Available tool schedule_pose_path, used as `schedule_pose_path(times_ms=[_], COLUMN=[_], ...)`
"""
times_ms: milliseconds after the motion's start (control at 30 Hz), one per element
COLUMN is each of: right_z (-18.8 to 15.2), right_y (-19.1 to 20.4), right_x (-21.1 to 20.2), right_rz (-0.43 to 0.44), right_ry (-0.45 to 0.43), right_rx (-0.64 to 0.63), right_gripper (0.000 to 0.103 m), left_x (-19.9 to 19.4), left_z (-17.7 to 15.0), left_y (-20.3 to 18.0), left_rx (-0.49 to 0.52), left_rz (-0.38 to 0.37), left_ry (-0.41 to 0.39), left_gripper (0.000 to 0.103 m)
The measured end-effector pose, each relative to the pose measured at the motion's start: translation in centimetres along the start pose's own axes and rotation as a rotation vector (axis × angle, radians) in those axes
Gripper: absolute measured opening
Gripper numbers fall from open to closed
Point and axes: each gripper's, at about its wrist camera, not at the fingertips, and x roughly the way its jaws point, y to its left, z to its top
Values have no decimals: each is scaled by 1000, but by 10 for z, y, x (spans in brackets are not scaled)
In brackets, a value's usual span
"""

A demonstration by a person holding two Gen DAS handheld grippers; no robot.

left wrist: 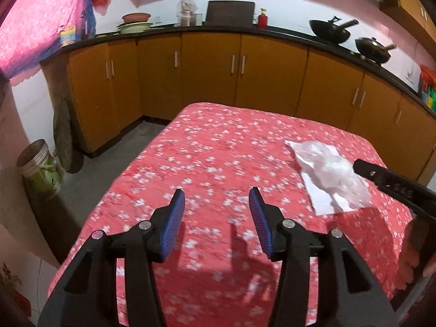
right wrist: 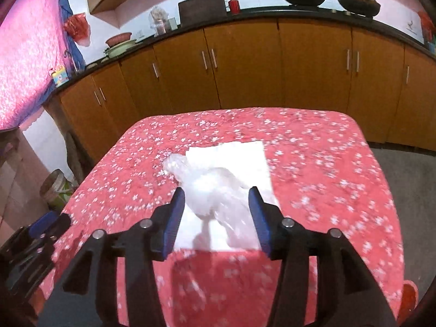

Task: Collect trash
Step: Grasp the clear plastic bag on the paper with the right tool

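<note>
Right wrist view puts you right over the target: the crumpled clear plastic bag [right wrist: 215,190] lies in the middle of the frame on a white paper sheet [right wrist: 239,158], and your right gripper [right wrist: 216,200] has its blue pads [right wrist: 174,218] spread wide to either side of the crumple, nothing pinched yet. Whether the pads already touch the plastic I can't tell; there is motion blur on it. To my eye this is the approach for the grab, so come down until the tips sit low around the bulk of the bag, not its thin trailing end toward the upper left of the heap. Then close slowly, because that film looks light and slippery and could squirt out or drag the sheet along. If the paper counts as trash too, catching both in one bite would be handy, but don't force it. Over in the left wrist view, your left gripper [left wrist: 216,201] hangs in the lower middle of the frame, also spread and empty, over the bare red floral tablecloth [left wrist: 212,147], well apart from the bag [left wrist: 332,171] at the right of the frame. Keep it clear, or bring it in to pin the sheet down if it starts sliding.
</note>
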Motion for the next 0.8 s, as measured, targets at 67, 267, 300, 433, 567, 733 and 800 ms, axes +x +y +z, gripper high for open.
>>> schedule_pose_path(times_ms=[67,267,300,433,567,733,800], right_z=[4,4,2,-4,-6,-5,-5], right_y=[4,10,12,18,15,4,-5], right_x=[12,29,31,37,27,-8,-22], right_rz=[-6,-18,-27,-63,-46,-46,-71], right_ry=[18,64,68,73,33,-74,-118], right_rx=[6,-31,-48,-100,-90,-63,-52], right_gripper=[50,50,50,26,13,11,11], left_x=[2,7,7,9,11,17,23], left_z=[1,0,0,-1,-2,-2,-1], left_y=[6,15,16,14,9,-7,-21], left_rx=[-4,-13,-13,-17,-17,-15,-9], left_rz=[3,0,-2,-5,-13,-48,-81], left_ry=[-4,1,2,10,21,44,66], left_gripper=[50,50,50,50,50,52,56])
